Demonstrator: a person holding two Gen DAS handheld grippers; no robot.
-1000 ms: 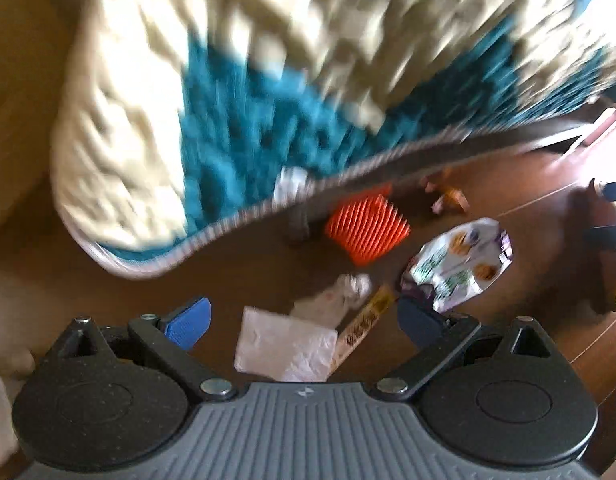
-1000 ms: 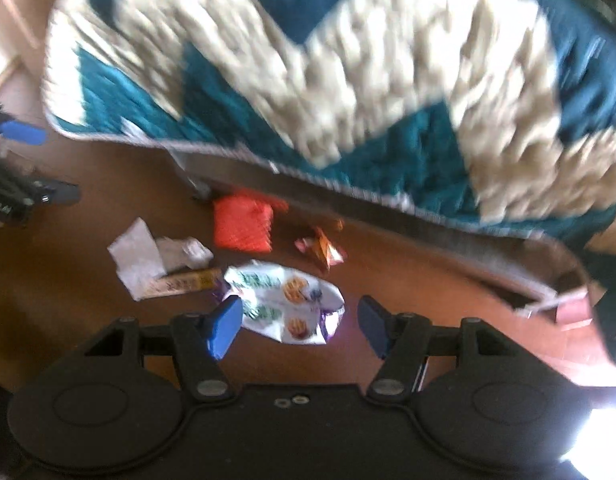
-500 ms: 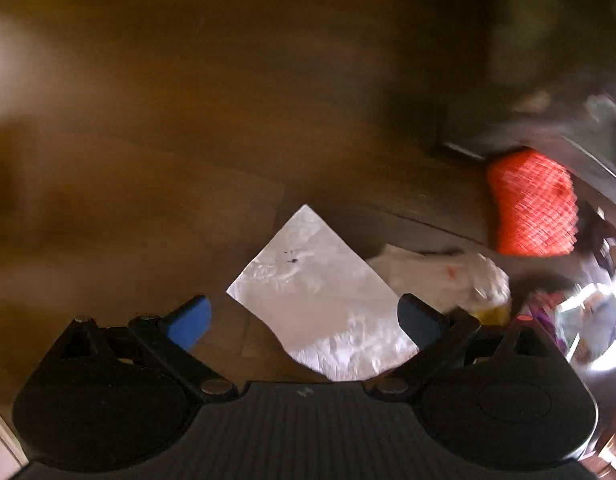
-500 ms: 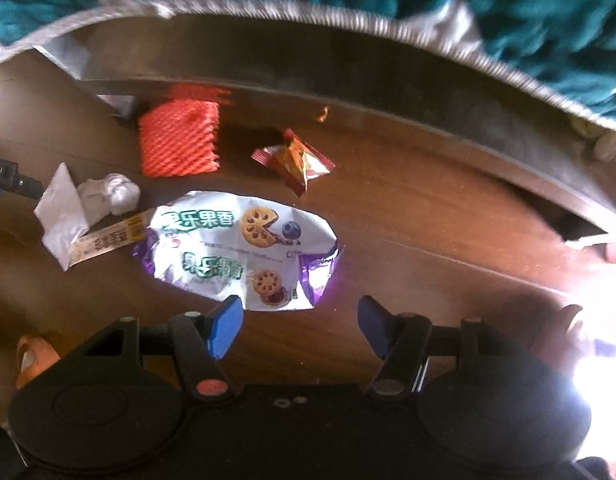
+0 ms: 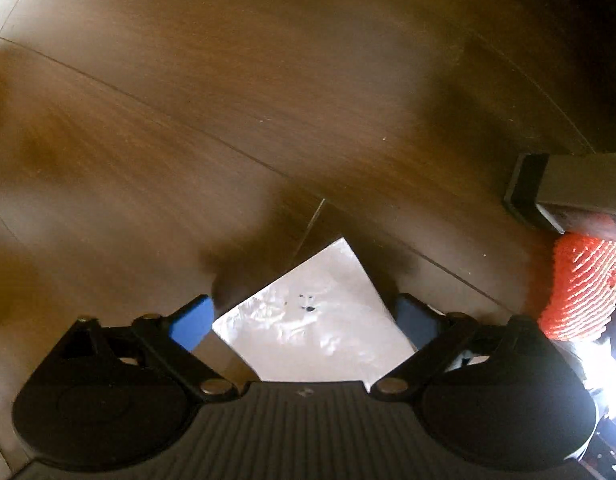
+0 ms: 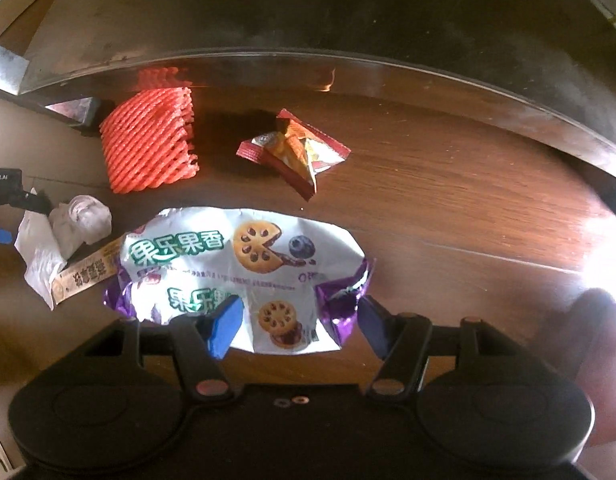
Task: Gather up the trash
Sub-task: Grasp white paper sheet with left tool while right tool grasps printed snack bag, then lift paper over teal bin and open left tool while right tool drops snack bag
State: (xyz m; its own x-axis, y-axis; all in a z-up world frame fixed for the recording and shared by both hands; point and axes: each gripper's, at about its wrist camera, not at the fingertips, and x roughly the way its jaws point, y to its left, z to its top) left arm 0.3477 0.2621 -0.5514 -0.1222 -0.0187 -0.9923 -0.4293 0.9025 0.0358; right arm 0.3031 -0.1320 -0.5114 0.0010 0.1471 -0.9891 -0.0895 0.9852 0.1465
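Trash lay scattered on the dark brown wooden floor (image 6: pixel 448 184) along the dark metal bed-frame rail (image 6: pixel 348 68). Left gripper (image 5: pixel 303 320) hovered low with jaws apart, a flat white crumpled paper sheet (image 5: pixel 312 320) between its blue fingertips (image 5: pixel 189 322), not clamped. Right gripper (image 6: pixel 297 324) also had jaws spread, straddling the near edge of a white-and-purple foil biscuit bag (image 6: pixel 243 268), no grip on it. Orange foam fruit net (image 6: pixel 147 140) sat against the rail beside the frame's foot, and a red-orange torn snack sachet (image 6: pixel 295 148) lay to its right. Crumpled white tissue wad (image 6: pixel 81 220) and a tan printed stick wrapper (image 6: pixel 83 276) touched the bag's left end.
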